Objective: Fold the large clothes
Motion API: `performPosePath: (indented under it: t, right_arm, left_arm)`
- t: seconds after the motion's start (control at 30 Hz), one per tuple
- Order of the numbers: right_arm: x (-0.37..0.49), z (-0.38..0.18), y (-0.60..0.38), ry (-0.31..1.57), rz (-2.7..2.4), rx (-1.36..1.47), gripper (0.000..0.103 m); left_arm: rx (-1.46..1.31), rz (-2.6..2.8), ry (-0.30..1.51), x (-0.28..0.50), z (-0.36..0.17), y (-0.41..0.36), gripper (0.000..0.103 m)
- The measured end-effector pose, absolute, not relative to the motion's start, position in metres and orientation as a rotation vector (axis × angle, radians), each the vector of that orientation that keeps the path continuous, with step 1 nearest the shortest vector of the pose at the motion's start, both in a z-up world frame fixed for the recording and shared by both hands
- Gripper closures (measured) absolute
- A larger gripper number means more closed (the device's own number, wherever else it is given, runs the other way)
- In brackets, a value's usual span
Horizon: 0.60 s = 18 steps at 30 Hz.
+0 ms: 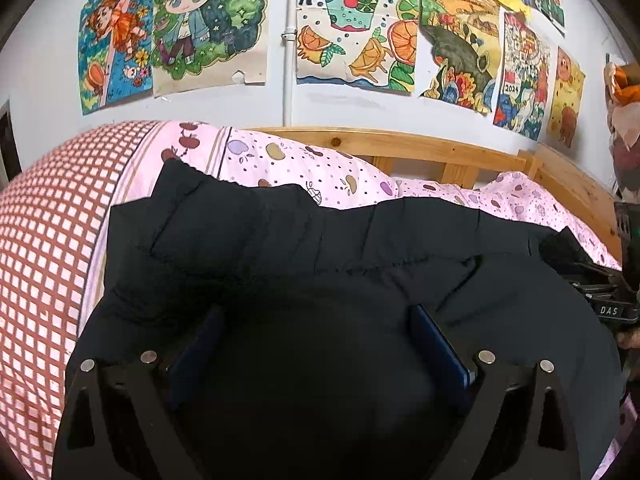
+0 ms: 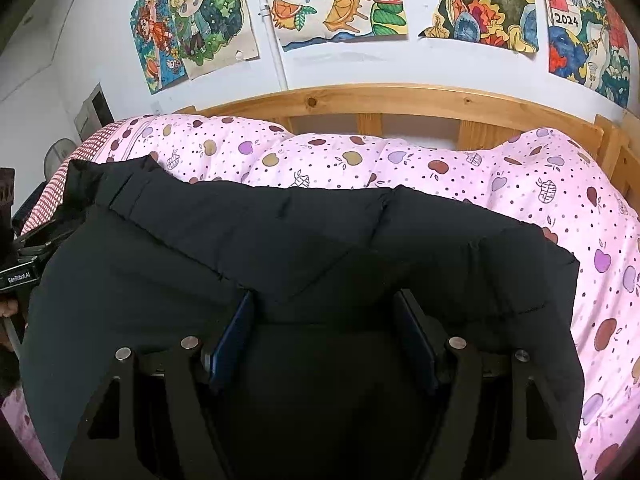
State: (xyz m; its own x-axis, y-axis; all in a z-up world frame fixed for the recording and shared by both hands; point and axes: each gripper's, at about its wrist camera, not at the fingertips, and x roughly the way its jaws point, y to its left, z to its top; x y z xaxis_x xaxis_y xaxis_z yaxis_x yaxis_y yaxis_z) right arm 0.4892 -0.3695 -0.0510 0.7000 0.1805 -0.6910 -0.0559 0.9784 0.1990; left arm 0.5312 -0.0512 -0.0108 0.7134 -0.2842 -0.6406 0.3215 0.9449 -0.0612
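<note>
- The left gripper (image 1: 316,332) has its blue fingers (image 1: 438,344) spread wide, with a thick bulge of the black padded jacket (image 1: 280,240) filling the gap between them; from here I cannot tell whether the pads actually press on the cloth.
- The right gripper (image 2: 324,320) looks much the same: blue fingers (image 2: 236,332) set well apart, a fat fold of the jacket lying between them, and the grip itself too dark to judge.
- Both grippers tilt down toward the bed.
- The jacket lies spread across the bed, its quilted far edge running side to side, with a folded layer heaped nearer the grippers.
- Under it is a pink quilt (image 2: 520,184) printed with apples and dots.
- On the left, a red-and-white checked cover (image 1: 48,216) lies just beside the jacket.
- Behind the quilt runs a pine bed rail (image 2: 400,100).
- Above that, the white wall carries children's drawings (image 1: 344,28): cartoon figures, orange slices, a drink.
- A white pipe (image 1: 287,60) runs up the wall between two of them.
</note>
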Motion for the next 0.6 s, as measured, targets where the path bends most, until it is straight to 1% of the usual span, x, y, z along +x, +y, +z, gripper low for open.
performPosePath:
  t: [0.17,0.27,0.4,0.6]
  right_arm:
    - [0.485,-0.052,-0.369,0.753,0.131,0.173,0.036]
    - [0.469,-0.044,-0.373,0.675,0.136,0.195,0.036]
    - [0.435,-0.018,-0.383,0.569,0.086,0.220,0.036]
    - [0.391,0.000,-0.398,0.606,0.002,0.142,0.036]
  left_arm:
    - [0.051,-0.340,0.684,0.527,-0.015,-0.051,0.007]
    - [0.043,-0.372,0.646,0.521,-0.014,-0.049,0.006]
    - [-0.017,-0.427,0.592,0.512,-0.013,-0.036,0.005]
    - [-0.080,-0.480,0.566,0.505,0.000,-0.025,0.004]
